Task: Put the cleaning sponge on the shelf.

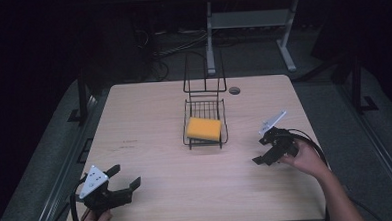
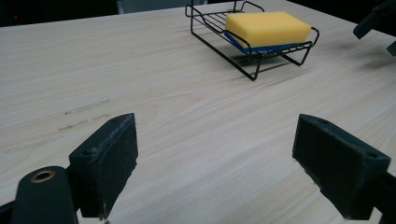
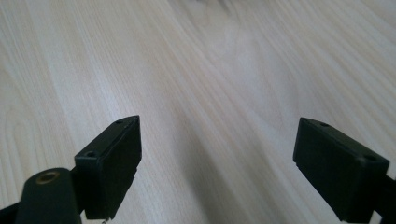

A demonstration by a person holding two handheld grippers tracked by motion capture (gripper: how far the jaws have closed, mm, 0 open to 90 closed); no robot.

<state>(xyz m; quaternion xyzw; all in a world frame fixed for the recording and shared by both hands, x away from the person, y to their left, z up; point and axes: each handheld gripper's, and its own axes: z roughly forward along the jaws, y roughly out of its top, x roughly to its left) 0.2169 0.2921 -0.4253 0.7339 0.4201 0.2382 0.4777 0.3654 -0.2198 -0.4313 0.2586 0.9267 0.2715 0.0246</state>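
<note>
Your left tongs (image 1: 123, 176) hang with jaws spread wide and empty over the near left of the table (image 1: 149, 112). Your right tongs (image 1: 264, 151) are just as wide and empty. Ahead of both, between them, the yellow sponge (image 1: 203, 128) lies in the wire rack (image 1: 204, 110). You look to be at the approach: next, bring one pair over the sponge and straddle it.
</note>
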